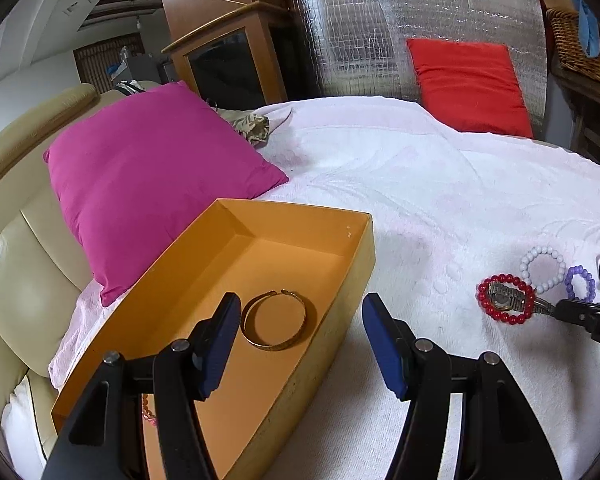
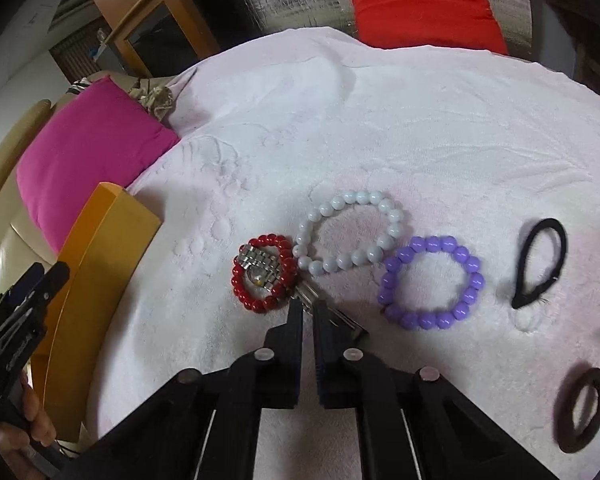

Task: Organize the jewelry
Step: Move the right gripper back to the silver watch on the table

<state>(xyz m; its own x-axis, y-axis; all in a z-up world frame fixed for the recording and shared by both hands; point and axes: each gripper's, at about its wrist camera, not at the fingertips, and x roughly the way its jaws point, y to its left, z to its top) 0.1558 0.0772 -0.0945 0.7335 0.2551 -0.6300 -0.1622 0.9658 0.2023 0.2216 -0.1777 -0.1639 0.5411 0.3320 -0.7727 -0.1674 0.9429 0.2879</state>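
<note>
1. The left gripper (image 1: 300, 340) hangs open above the near end of the orange box (image 1: 356, 276), holding nothing.
2. A gold bangle (image 1: 274, 319) lies flat on the box floor.
3. The right gripper (image 2: 307, 306) is pinched shut on the band of a metal watch (image 2: 260, 270), well to the right of the box.
4. The watch rests inside a red bead bracelet (image 2: 265, 272) on the white towel (image 2: 380, 128).
5. A white bead bracelet (image 2: 350, 236) touches the red one; a purple bead bracelet (image 2: 430, 282) and two dark hair ties (image 2: 540, 264) lie farther from the box.
</note>
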